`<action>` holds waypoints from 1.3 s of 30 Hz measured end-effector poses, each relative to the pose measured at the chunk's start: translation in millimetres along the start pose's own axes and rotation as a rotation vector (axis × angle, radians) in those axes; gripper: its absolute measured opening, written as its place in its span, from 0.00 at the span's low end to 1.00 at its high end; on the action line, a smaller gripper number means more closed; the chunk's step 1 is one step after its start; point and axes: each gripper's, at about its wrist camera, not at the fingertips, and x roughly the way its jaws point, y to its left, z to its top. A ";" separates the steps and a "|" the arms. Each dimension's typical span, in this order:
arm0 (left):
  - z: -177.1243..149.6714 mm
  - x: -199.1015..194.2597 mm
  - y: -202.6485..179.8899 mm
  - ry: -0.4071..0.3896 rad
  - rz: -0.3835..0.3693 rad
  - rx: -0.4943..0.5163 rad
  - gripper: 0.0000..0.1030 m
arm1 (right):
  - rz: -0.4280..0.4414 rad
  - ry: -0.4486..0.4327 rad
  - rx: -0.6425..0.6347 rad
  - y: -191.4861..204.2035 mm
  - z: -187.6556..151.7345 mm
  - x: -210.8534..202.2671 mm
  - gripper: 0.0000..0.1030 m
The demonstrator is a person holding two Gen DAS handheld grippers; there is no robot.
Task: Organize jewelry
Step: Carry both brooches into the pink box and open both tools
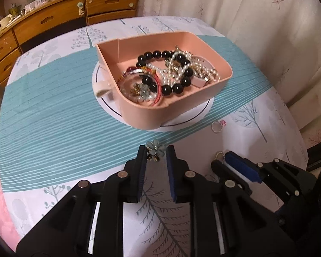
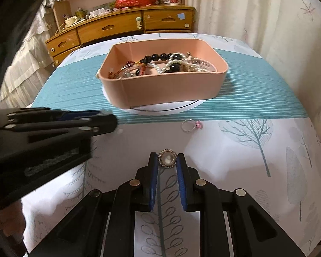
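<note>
A pink tray (image 1: 214, 90) on a white round base holds a black bead bracelet (image 1: 179, 85), pearl strands and other jewelry; it also shows in the right wrist view (image 2: 171, 87). My left gripper (image 1: 156, 152) is shut on a blue flower earring (image 1: 155, 150), held just above the cloth in front of the tray. My right gripper (image 2: 167, 160) is closed around a round pearl brooch (image 2: 167, 159) lying on the table; it also shows in the left wrist view (image 1: 226, 160). A silver ring with a pink stone (image 2: 190, 125) lies between the brooch and the tray.
The table wears a white tree-print cloth with a teal striped runner (image 1: 53, 111). A wooden drawer cabinet (image 2: 117, 27) stands behind the table. Curtains (image 1: 256, 10) hang at the right. The left gripper's body (image 2: 53, 126) reaches in from the left of the right wrist view.
</note>
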 end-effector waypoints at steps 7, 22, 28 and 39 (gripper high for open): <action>15.8 -26.7 -3.7 -0.059 0.022 0.029 0.16 | -0.004 -0.030 0.045 -8.0 16.6 -7.5 0.17; 57.2 -52.9 1.8 -0.201 0.042 -0.046 0.16 | -0.009 -0.196 0.050 -24.7 83.9 -45.8 0.17; 73.5 -53.7 0.5 -0.247 0.060 -0.077 0.16 | 0.023 -0.216 0.073 -33.5 111.2 -46.0 0.17; 65.4 -36.8 1.0 -0.163 0.073 -0.198 0.43 | 0.038 -0.160 0.061 -54.6 99.6 -23.9 0.41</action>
